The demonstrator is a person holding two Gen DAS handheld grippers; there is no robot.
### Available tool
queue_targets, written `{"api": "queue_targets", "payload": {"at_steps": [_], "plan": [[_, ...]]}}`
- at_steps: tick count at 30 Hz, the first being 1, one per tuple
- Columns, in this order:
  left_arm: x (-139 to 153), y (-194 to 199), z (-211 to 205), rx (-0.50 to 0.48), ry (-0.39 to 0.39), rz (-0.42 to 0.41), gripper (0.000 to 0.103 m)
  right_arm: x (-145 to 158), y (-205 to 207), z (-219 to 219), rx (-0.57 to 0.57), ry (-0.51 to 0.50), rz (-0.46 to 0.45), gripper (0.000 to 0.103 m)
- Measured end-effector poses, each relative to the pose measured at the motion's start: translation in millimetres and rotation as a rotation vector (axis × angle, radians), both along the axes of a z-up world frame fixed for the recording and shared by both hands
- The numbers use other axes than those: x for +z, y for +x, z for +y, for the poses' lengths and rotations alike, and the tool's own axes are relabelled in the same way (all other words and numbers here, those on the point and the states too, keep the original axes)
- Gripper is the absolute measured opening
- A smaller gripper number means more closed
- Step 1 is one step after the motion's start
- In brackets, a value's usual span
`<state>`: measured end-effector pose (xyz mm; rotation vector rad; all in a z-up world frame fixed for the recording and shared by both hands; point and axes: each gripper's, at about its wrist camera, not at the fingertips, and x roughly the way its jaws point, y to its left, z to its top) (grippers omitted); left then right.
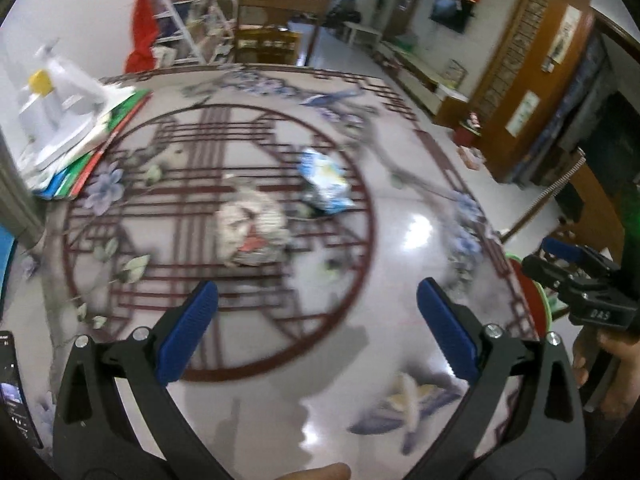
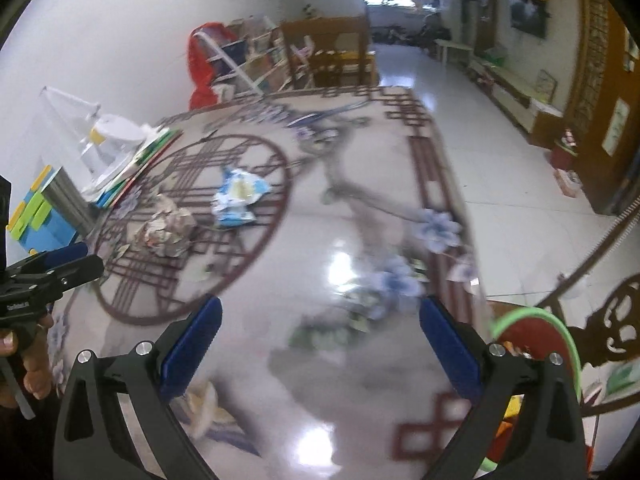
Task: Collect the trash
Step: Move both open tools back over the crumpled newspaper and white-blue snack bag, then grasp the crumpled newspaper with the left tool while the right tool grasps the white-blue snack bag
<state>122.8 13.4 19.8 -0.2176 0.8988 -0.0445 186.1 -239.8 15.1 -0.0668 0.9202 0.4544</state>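
Observation:
Two pieces of trash lie on a glossy patterned table (image 1: 400, 240): a crumpled paper wad (image 1: 252, 228) (image 2: 166, 230) and a blue-and-white crumpled wrapper (image 1: 326, 182) (image 2: 238, 198). My left gripper (image 1: 320, 300) is open and empty above the near part of the table, with the paper wad a little beyond its fingertips. My right gripper (image 2: 320, 316) is open and empty too, over the table's right side, well right of both pieces. Each gripper also shows at the edge of the other's view, the right gripper (image 1: 576, 276) and the left gripper (image 2: 48, 272).
A white appliance (image 1: 60, 92) on a stack of coloured books (image 1: 104, 136) stands at the table's far left. A round red-and-green bin (image 2: 536, 340) sits off the table's right edge beside a dark wooden chair (image 2: 616, 320). A phone (image 1: 16, 392) lies at near left.

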Motion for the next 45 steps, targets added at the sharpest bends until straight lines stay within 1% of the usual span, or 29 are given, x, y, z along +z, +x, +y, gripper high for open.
{"api": "queue_targets", "payload": {"at_steps": [2, 5, 8, 11, 14, 17, 21, 23, 25, 30, 32, 35, 39, 42, 45], "plan": [[-6.7, 4.2, 13.1, 0.033, -0.015, 0.016, 0.097, -5.1, 6.4, 17.6, 0.029, -0.004, 0.013, 0.096], [-22.3, 14.5, 25.4, 0.055, -0.023, 0.051, 0.097, -11.4, 17.7, 40.0, 0.059, -0.009, 0.028, 0.096], [-37.8, 26.3, 30.1, 0.063, -0.042, 0.074, 0.097, -16.2, 32.3, 60.1, 0.079, 0.002, 0.046, 0.096], [-47.8, 37.1, 31.0, 0.068, -0.031, 0.084, 0.097, -21.5, 47.0, 78.4, 0.1, 0.005, 0.06, 0.096], [-54.6, 49.7, 29.7, 0.059, 0.004, 0.08, 0.097, -27.5, 60.2, 93.4, 0.116, 0.003, 0.071, 0.095], [-61.9, 61.3, 27.1, 0.043, 0.079, 0.07, 0.097, -36.7, 75.7, 102.4, 0.119, 0.006, 0.093, 0.096], [-67.8, 73.2, 31.3, 0.042, 0.118, 0.041, 0.097, -49.1, 95.9, 112.2, 0.114, 0.008, 0.126, 0.095], [-71.7, 79.3, 34.6, 0.049, 0.123, 0.046, 0.097, -53.0, 104.4, 119.2, 0.113, 0.008, 0.132, 0.095], [-75.0, 84.3, 38.9, 0.056, 0.113, 0.048, 0.097, -55.4, 111.5, 127.6, 0.118, 0.013, 0.134, 0.095], [-79.1, 90.4, 47.1, 0.072, 0.119, 0.031, 0.097, -65.7, 127.6, 157.4, 0.131, 0.006, 0.127, 0.095], [-80.6, 91.7, 49.9, 0.077, 0.139, 0.029, 0.096, -71.0, 131.1, 166.9, 0.136, 0.002, 0.126, 0.095], [-82.0, 91.5, 57.0, 0.081, 0.148, 0.016, 0.094, -79.6, 135.5, 178.6, 0.133, -0.02, 0.119, 0.095], [-80.7, 90.8, 67.2, 0.104, 0.148, 0.004, 0.091, -89.4, 140.8, 186.5, 0.124, -0.028, 0.122, 0.095], [-81.4, 89.8, 71.7, 0.111, 0.135, -0.001, 0.089, -95.8, 142.8, 193.8, 0.129, -0.05, 0.111, 0.095], [-82.9, 87.9, 72.3, 0.097, 0.098, -0.01, 0.08, -101.0, 143.7, 198.1, 0.132, -0.074, 0.1, 0.092]]}}
